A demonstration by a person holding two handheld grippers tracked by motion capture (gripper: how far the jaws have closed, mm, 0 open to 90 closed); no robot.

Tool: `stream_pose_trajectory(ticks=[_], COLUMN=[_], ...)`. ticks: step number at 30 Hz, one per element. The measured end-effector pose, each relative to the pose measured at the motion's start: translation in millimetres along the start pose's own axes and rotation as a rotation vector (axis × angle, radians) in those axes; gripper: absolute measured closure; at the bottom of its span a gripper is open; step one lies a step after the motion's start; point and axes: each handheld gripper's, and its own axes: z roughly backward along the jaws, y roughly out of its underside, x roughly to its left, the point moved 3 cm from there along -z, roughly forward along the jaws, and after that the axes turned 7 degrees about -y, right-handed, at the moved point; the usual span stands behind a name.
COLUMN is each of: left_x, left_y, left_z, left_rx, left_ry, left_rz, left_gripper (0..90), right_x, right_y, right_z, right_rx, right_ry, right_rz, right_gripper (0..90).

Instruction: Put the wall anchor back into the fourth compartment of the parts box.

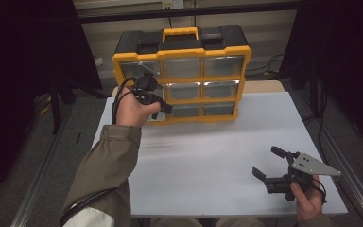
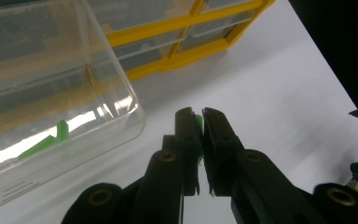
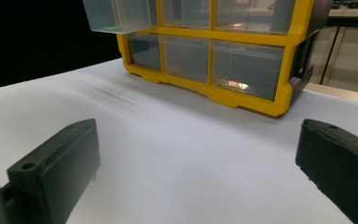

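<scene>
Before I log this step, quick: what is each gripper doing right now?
Left gripper: closed on a small green piece, beside the pulled-out clear drawer.
Right gripper: open, holding nothing, over the white table.

Your left arm (image 1: 105,170) comes up from the bottom in a brown sleeve and reaches far forward. Your left hand (image 1: 131,109) is lifted up and holds the left gripper (image 1: 163,108) with its cable looping by your wrist. In the left gripper view, its two black jaws are almost pressed together, and a tiny green piece (image 2: 198,125) is pinched between them. Your right hand (image 1: 307,198) sits low and close to you, holding the right gripper (image 1: 270,163). Its jaws point to the left in the high view and stand wide apart with nothing between them.
</scene>
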Motion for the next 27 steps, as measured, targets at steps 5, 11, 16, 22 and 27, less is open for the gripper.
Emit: stream_pose_trajectory(ticks=[5, 11, 16, 22, 27], left_x=[5.0, 9.1, 11.9, 15.3, 18.9], left_y=[-2.0, -4.8, -6.7, -8.1, -9.5], left_z=[5.5, 12.7, 16.8, 19.5, 22.2], left_rx=[0.006, -0.008, -0.02, -0.018, -0.03], left_ry=[-0.006, -0.01, -0.021, -0.035, -0.048], left_rz=[-0.003, 0.015, 0.03, 0.03, 0.038], left_gripper=[85.1, 85.1, 85.1, 85.1, 85.1], right_x=[-0.2, -0.1, 0.1, 0.2, 0.0], right_y=[-0.1, -0.1, -0.1, 0.0, 0.0], right_z=[0.0, 0.0, 0.0, -0.3, 0.0], right_rx=[-0.001, -0.002, -0.001, -0.001, 0.0], right_ry=[0.0, 0.0, 0.0, -0.005, 0.0], right_rz=[0.0, 0.0, 0.001, 0.001, 0.0], right_gripper=[0.0, 0.0, 0.0, 0.0, 0.0])
